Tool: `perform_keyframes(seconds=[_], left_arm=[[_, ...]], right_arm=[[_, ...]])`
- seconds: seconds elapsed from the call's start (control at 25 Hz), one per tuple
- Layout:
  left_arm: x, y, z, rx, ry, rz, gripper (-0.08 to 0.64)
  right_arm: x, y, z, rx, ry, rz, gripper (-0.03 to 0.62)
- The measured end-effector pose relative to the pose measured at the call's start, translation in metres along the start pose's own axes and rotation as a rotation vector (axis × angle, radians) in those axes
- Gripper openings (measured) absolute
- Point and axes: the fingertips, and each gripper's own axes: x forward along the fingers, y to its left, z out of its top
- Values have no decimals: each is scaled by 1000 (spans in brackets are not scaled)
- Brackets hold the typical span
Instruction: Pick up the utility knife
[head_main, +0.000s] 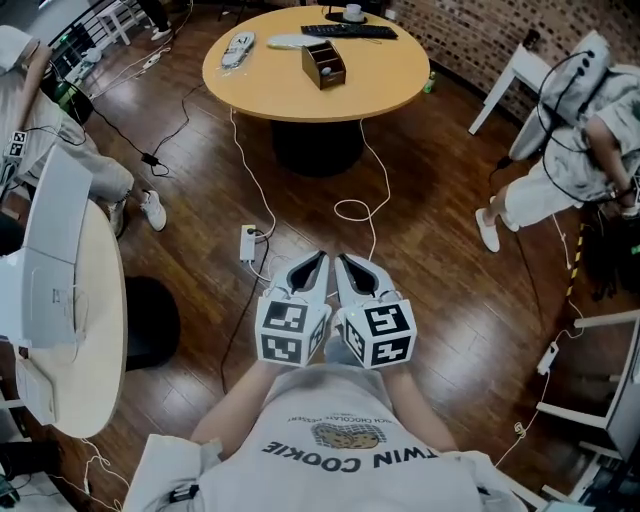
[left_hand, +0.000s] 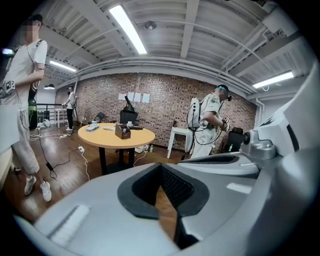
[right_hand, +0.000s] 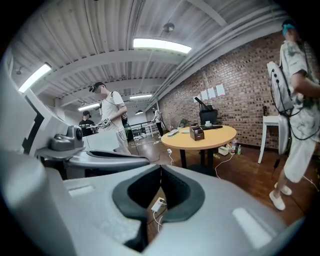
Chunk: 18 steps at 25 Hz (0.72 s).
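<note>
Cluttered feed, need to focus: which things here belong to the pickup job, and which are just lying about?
Job: left tongs, right tongs, both shut, empty; round table ahead, probably. No utility knife made out.
Lying about: brown box, black keyboard, cup, floor power strip.

The person wears a light grey T-shirt, at 6 o'clock in the head view, with dark block lettering and a small oval emblem. The left hand-held gripper and the right hand-held gripper have pale grey shells, black ribbed pads and marker cubes in black and white.
</note>
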Motion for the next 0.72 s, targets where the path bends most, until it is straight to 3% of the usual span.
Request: perform_keyframes(seconds=[0.32,0.72], left_arm=[[69,-15,41,67,-1,32,5],[111,-10,62,78,-11,69,5]], right_arm=[[23,-70,32,19,-23,37,-5],[44,-106,46,17,-30,67,-5]])
